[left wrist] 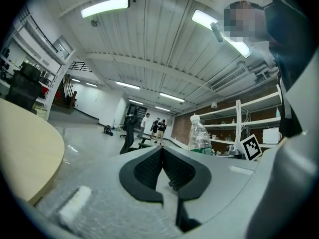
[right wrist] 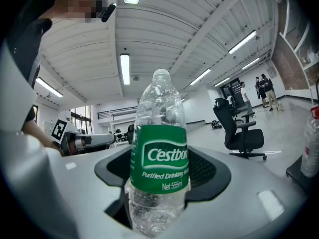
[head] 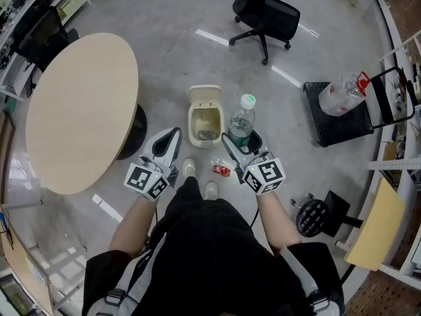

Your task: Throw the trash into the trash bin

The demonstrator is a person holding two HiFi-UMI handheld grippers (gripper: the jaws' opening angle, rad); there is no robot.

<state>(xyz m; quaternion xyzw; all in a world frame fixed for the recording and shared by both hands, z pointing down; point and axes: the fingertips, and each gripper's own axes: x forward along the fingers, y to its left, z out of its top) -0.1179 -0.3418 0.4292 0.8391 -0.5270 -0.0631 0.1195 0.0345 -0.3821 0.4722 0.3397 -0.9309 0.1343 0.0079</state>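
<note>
A clear plastic water bottle with a green label and white cap stands upright between my right gripper's jaws, which are shut on its body. In the head view the bottle hangs just right of a small cream trash bin whose lid is flipped open; some rubbish lies inside. My left gripper is held left of the bin with its jaws pressed together and nothing between them. The bottle also shows from the left gripper view. A small red piece of trash lies on the floor near the person's shoes.
A round beige table stands at the left. A black office chair is behind the bin. At the right a black cart carries a large clear bottle. A stool and shelving are at the right.
</note>
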